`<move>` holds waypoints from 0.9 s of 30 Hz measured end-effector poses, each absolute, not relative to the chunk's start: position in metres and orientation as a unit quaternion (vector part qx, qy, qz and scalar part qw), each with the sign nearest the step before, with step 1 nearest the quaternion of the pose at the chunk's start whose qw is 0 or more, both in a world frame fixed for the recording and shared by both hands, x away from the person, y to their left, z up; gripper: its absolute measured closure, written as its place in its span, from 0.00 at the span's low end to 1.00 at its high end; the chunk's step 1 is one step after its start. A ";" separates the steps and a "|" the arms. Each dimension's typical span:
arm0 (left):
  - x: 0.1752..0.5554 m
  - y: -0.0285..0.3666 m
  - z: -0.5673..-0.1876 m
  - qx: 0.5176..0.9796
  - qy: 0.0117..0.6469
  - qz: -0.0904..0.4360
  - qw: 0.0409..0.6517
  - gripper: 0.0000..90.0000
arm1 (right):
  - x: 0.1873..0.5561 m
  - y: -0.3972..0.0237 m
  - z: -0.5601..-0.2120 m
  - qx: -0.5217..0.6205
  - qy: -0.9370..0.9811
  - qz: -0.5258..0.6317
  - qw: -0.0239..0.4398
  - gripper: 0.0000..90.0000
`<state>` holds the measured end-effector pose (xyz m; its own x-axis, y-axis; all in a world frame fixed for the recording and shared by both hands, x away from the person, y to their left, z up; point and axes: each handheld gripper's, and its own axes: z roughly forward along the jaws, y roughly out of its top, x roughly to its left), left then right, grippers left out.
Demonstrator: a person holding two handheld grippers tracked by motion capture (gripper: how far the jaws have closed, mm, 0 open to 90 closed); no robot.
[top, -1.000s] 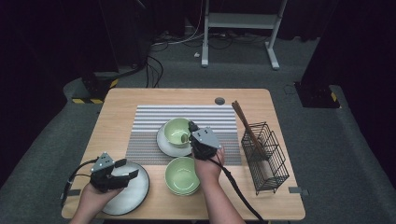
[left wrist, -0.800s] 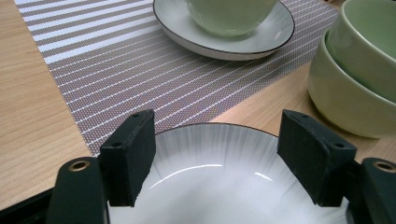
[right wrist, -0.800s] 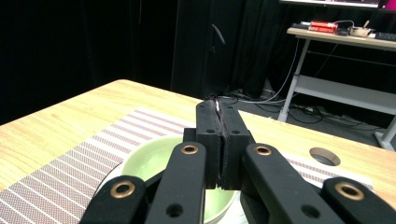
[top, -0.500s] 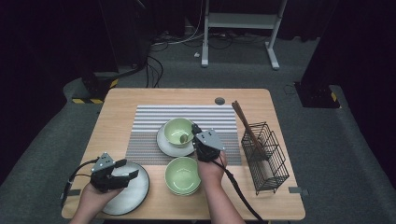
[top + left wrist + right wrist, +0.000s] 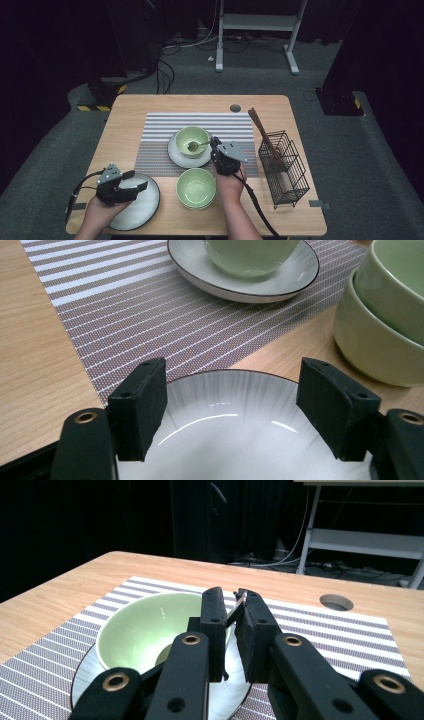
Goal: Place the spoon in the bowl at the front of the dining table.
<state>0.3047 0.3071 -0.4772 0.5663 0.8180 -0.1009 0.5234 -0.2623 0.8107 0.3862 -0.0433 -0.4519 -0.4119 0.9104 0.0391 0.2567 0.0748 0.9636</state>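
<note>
Right gripper (image 5: 227, 625) fingers just easing apart, spoon (image 5: 196, 145) handle between them, scoop in bowl (image 5: 192, 140): release likely underway. Left gripper (image 5: 232, 407) fingers apart over plate (image 5: 235, 440).

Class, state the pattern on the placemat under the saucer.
Grey and white stripes on the placemat, clearest in the high view.

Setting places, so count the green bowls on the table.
3: one bowl sits on the saucer on the mat, and two stacked bowls stand on the bare table nearer the person. More could be nested in the stack.
</note>
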 end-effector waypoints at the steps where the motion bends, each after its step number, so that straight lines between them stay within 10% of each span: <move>1: 0.304 0.307 -0.477 0.775 0.433 0.172 0.427 0.32 | 0.386 -0.044 -0.453 0.442 0.661 0.518 0.315 0.90; 27: 0.303 0.304 -0.475 0.779 0.425 0.168 0.430 0.31 | 0.394 -0.048 -0.470 0.462 0.668 0.499 0.301 0.81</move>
<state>0.3034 0.3041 -0.4752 0.5828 0.8061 -0.1029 0.5162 -0.2694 0.8130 0.3937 -0.0477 -0.4698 -0.3916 0.9182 0.0598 0.3175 0.0738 0.9454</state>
